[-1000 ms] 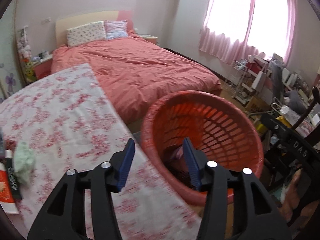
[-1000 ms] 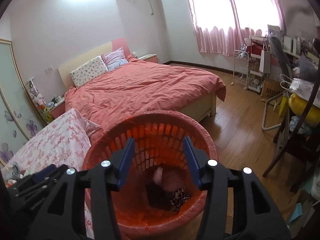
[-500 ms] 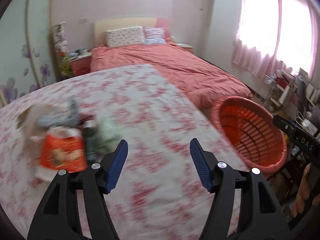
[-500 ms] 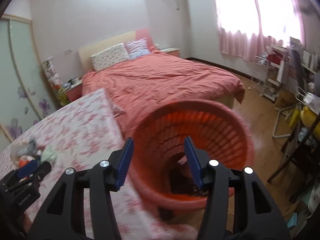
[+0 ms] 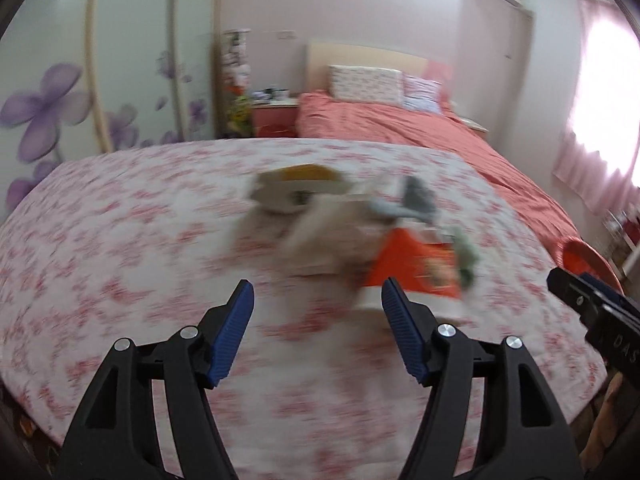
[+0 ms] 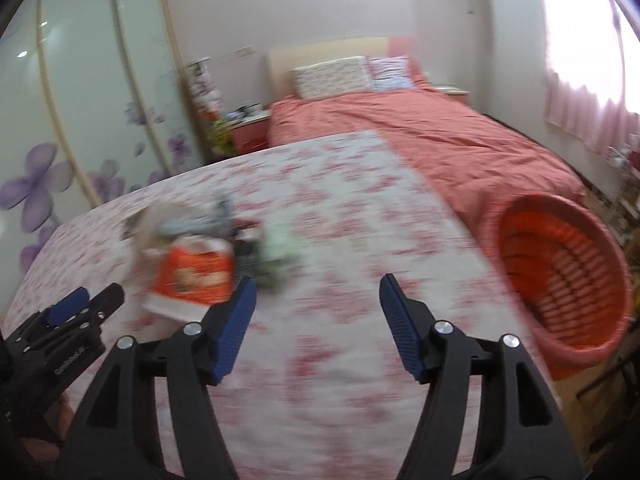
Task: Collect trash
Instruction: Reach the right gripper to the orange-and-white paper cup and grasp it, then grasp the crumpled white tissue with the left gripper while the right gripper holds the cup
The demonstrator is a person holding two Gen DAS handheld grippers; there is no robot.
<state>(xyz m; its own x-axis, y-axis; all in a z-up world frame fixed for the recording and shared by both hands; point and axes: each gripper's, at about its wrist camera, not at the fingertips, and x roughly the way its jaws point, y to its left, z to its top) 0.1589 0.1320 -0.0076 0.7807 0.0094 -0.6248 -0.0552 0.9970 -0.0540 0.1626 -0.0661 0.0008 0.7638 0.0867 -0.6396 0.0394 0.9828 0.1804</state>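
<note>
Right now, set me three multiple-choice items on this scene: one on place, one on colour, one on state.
1. Where is the trash pile?
A. in the basket
B. on the floral cloth
C. on the bed

2. What colour is the basket?
A. orange-red
B. blue
C. white

3. What do the right tongs hold?
A. a carton
B. a bottle
C. nothing

Answers:
1 B: it lies on the floral cloth.
2 A: its lattice wall is orange-red.
3 C: the jaws are opening, with only cloth visible between them.

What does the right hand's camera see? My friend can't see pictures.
The right gripper, its fingers opening and empty, points at a flowery tablecloth. A blurry trash pile lies to the left, an orange basket to the right.
</note>
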